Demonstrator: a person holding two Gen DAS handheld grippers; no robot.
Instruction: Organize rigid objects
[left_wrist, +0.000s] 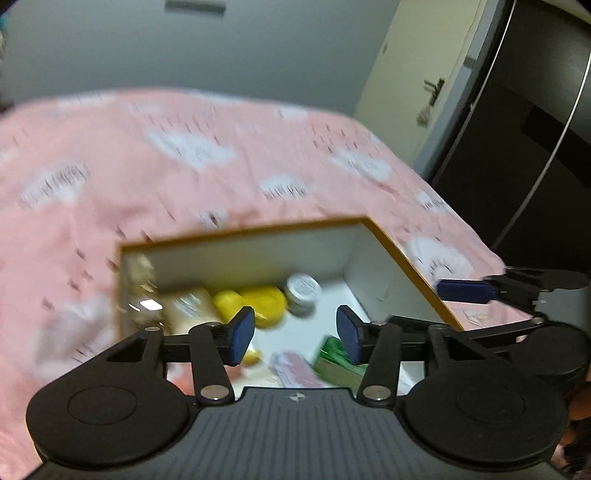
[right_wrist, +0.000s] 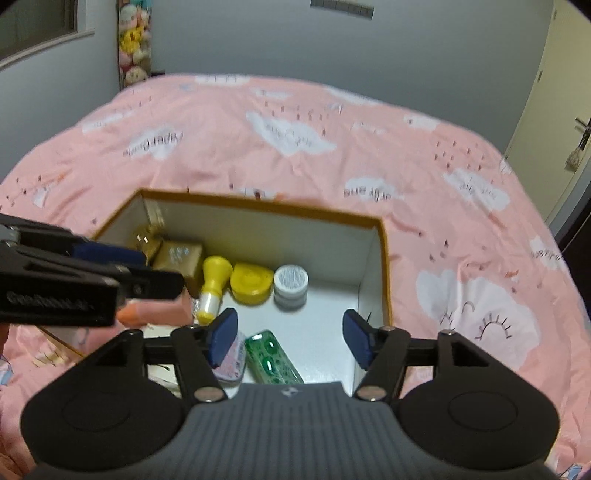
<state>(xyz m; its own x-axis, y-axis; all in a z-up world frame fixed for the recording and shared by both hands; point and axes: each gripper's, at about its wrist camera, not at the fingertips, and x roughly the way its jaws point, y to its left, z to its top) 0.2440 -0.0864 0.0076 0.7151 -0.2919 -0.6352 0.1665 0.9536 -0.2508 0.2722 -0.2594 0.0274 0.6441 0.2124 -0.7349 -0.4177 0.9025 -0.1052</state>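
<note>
Both grippers, left (left_wrist: 295, 334) and right (right_wrist: 290, 338), hover with jaws parted and empty above an open box (right_wrist: 384, 258) on a pink bedspread (right_wrist: 332, 147); inside lie yellow jar (right_wrist: 250, 282), white jar (right_wrist: 291, 282), green bottle (right_wrist: 273, 358).

Inside the box (right_wrist: 373, 266), bare white floor lies open at the right and middle. The far wall is lined by a tan carton (right_wrist: 181, 258), yellow bottle (right_wrist: 212, 284), yellow tub (right_wrist: 251, 282) and white jar (right_wrist: 291, 282); a green pack (right_wrist: 273, 358) blocks the near edge.
</note>
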